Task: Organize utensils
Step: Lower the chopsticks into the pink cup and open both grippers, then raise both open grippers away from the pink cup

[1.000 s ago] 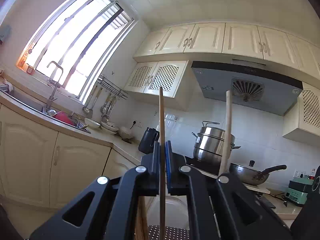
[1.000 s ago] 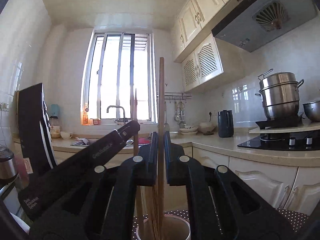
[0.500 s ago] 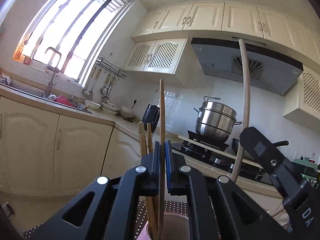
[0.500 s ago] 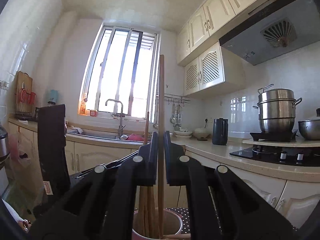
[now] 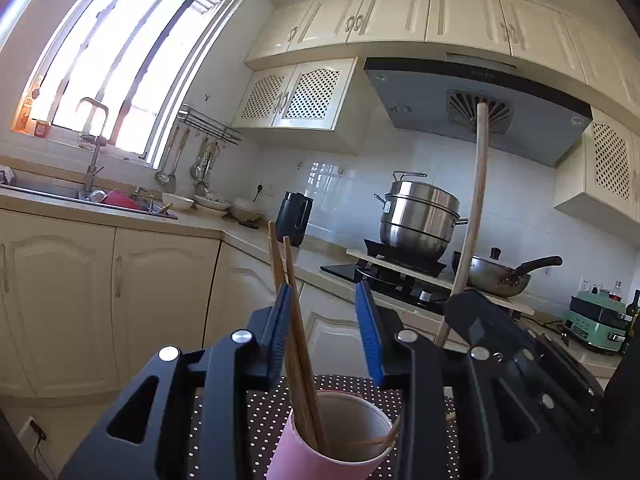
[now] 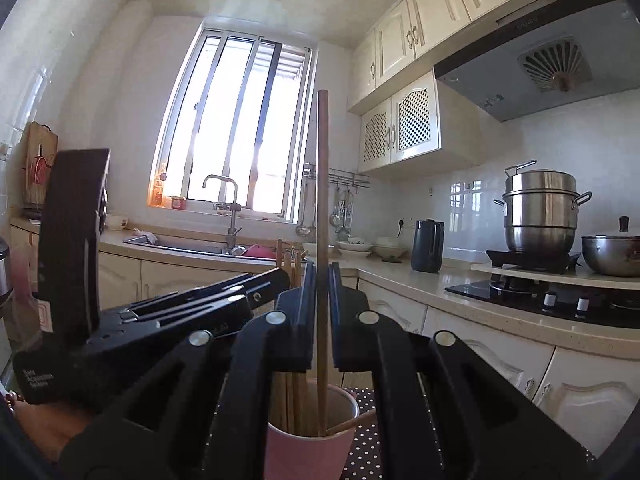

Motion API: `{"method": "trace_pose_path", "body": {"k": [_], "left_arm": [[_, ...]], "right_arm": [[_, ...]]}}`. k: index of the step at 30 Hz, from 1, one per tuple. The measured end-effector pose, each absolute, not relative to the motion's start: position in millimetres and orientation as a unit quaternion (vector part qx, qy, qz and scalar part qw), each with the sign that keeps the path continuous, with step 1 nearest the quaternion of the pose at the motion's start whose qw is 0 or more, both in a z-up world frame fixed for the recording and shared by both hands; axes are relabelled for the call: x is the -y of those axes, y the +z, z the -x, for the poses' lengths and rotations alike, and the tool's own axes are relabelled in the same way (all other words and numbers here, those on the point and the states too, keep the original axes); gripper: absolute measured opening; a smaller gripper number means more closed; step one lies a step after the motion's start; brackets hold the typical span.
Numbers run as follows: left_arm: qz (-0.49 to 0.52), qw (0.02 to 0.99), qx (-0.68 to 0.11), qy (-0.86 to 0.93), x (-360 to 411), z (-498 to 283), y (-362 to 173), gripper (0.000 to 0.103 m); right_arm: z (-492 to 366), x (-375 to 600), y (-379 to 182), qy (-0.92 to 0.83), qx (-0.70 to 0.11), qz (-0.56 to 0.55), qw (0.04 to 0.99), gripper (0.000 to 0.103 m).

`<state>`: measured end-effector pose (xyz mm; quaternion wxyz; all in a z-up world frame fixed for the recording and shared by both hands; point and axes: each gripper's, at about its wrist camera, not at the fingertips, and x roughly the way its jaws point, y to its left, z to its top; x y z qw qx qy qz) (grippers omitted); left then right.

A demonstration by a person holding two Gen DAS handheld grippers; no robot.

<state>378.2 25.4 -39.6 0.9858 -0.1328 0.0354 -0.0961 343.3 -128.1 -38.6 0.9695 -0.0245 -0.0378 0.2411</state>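
The left tongs point(image 5: 324, 328) stand wide, their blue pads apart, with nothing pinched between them. Two brown wooden chopsticks point(image 5: 294, 320) lean against the inner face of the left pad, their lower ends down in the pink cup point(image 5: 320, 456). The cup is a paper one, pink outside and white inside, and it stands on a dark mat with white dots point(image 5: 248, 424); in the right wrist view the same cup point(image 6: 304, 452) holds a bundle of thin wooden sticks upright, plus one stick lying slantwise across its rim. The right tongs point(image 6: 322, 280) are closed narrow on a long stick point(image 6: 322, 184), a smooth, round, reddish-brown wooden rod held upright, its top well above the pads and its lower end inside the cup. In the left wrist view that same long stick point(image 5: 472, 216) rises pale and slightly bowed from behind the black body of the right tongs, at the right side of the cup. The surface under the mat is hidden, so which edge of it the cup sits near cannot be told.
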Motion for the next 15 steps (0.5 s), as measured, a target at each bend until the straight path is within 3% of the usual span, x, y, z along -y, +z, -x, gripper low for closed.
{"method": "trace_pose_path", "body": {"k": [8,15], "left_arm": [[0.118,0.987,-0.054,-0.092,-24,-362,-26,0.046],[0.105,0.988,-0.075,-0.084,-21,-346,-20,0.046]], "right_arm": [[-345,134,-33,0.235,-0.003,-0.002,0.972,0.011],[-332,136,-28,0.233,-0.019,0.001,0.972,0.016]]}}
